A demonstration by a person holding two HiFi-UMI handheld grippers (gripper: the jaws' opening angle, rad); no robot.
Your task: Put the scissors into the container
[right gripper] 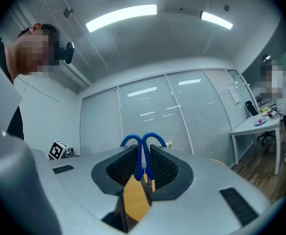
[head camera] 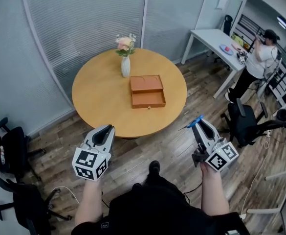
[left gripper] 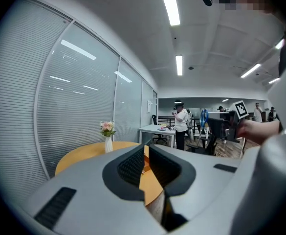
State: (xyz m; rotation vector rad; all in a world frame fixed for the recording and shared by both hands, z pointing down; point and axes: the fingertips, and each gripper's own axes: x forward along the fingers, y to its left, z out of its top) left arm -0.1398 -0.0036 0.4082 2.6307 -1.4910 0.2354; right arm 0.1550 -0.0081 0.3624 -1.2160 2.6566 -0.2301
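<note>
Blue-handled scissors [head camera: 195, 121] are clamped in my right gripper [head camera: 199, 124], which is held over the wooden floor to the right of the round table [head camera: 99, 94]. In the right gripper view the blue handle loops [right gripper: 143, 142] stick up between the pads of the right gripper [right gripper: 143, 164]. The container, an orange-brown box [head camera: 146, 91] with a drawer front, lies at the table's middle, well ahead of both grippers. My left gripper [head camera: 105, 130] hovers by the table's near edge, jaws together and holding nothing. Its dark pads [left gripper: 133, 166] frame only a thin gap.
A white vase of flowers [head camera: 125, 62] stands on the table just behind the box. Black office chairs sit at the left [head camera: 11, 151] and right [head camera: 245, 121]. A white desk [head camera: 213, 40] and a standing person [head camera: 260, 58] are at the back right.
</note>
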